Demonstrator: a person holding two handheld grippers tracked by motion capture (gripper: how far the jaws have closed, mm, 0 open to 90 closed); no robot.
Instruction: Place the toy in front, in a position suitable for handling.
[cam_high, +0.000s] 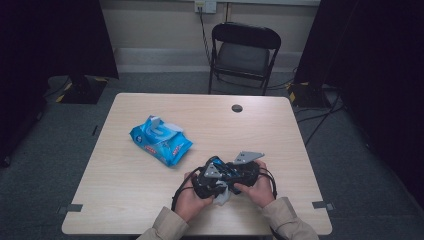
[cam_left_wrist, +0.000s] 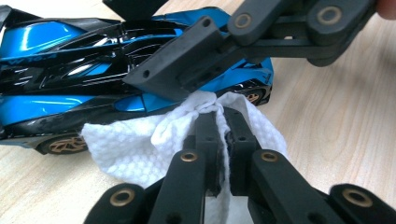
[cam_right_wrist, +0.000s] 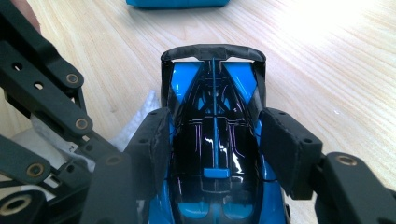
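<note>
Near front edge of the wooden table, both hands together. Right gripper clamped across the body of a blue-and-black toy car, one pad pressed to each flank; the car sits on the tabletop, gold wheels down (seen in the left gripper view). Left gripper closed tight on a bunched white wipe, the wipe held against the car's lower side, just beside a wheel. Blue wipes pack lies well apart, toward the table's left middle, flap lifted.
</note>
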